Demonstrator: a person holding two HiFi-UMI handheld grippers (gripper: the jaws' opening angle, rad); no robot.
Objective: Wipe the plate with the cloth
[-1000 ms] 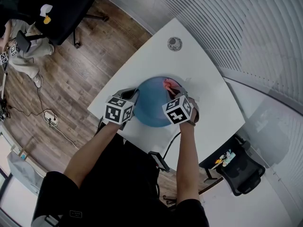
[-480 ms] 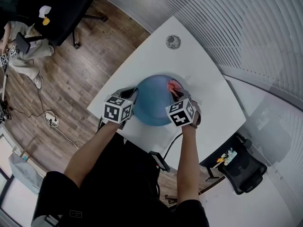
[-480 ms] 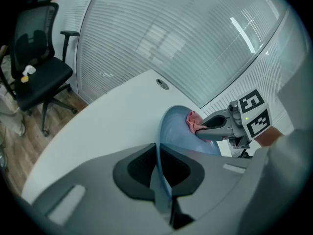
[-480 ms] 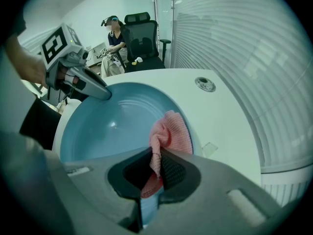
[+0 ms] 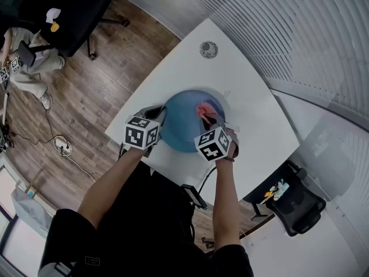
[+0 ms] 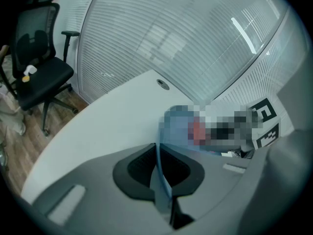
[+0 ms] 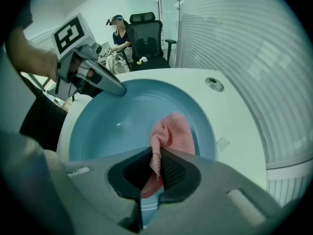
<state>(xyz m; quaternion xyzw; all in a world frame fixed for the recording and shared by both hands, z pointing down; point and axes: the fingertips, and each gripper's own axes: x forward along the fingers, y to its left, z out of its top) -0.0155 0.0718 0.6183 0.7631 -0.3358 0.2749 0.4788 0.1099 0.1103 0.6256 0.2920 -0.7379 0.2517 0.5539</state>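
A round blue plate (image 5: pixel 183 126) (image 7: pixel 122 121) lies on the white table (image 5: pixel 196 79). My left gripper (image 5: pixel 159 117) is shut on the plate's near-left rim; the thin blue rim (image 6: pixel 159 165) runs between its jaws. My right gripper (image 5: pixel 214 123) points steeply down over the plate's right side and is shut on a pink cloth (image 7: pixel 168 136) (image 5: pixel 204 109). The cloth hangs from the jaws and spreads on the plate's inner surface. In the right gripper view the left gripper (image 7: pixel 120 88) shows at the plate's far rim.
A round metal grommet (image 5: pixel 209 49) (image 7: pixel 214 84) sits in the table far from me. A black office chair (image 6: pixel 36 67) stands on the wood floor beside the table. Another person (image 7: pixel 119 35) sits further off. A ribbed blind wall (image 5: pixel 277 33) borders the table.
My right gripper has slid the pink cloth leftward across the plate, toward its middle. The left gripper and the plate have stayed put.
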